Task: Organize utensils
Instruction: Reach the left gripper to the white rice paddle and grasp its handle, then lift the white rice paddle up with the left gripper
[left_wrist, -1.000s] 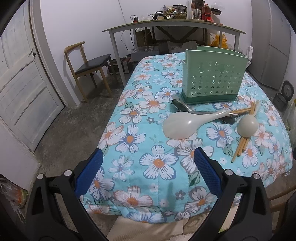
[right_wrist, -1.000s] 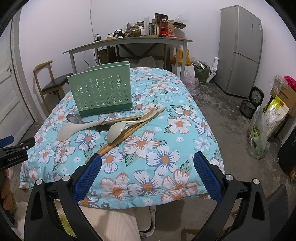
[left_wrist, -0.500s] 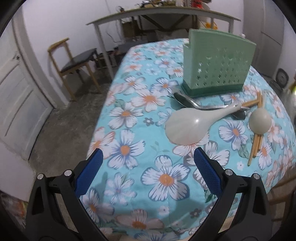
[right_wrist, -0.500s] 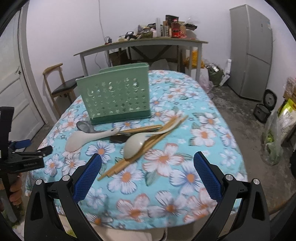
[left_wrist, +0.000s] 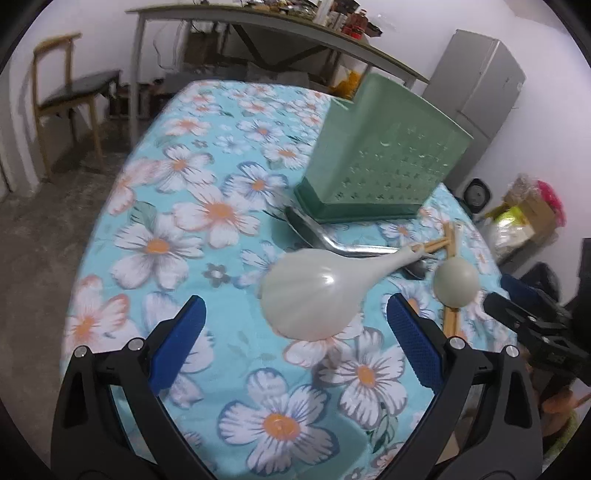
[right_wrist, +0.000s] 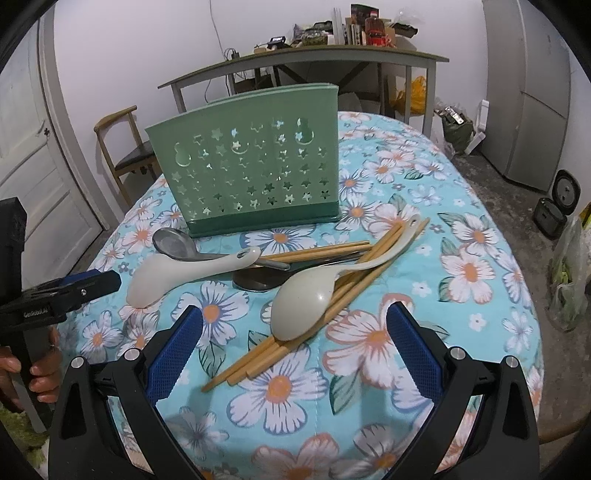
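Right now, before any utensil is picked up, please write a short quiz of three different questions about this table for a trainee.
1. True or false: the holder already holds a utensil.
2. What lies under the green spoon? A) chopsticks B) a fork C) a plate
3. Fill in: both tongs, left and right, are ____.

Key: 1 false, none shows above its rim; 2 A; 3 open.

Left gripper (left_wrist: 295, 336): jaws spread wide, blue pads (left_wrist: 177, 345) well apart, nothing between them; body also visible at left edge of right wrist view, gripped by a hand (right_wrist: 35, 373) at lower left. Right gripper (right_wrist: 293, 338): jaws likewise wide apart, empty; tip visible at right edge of left wrist view.
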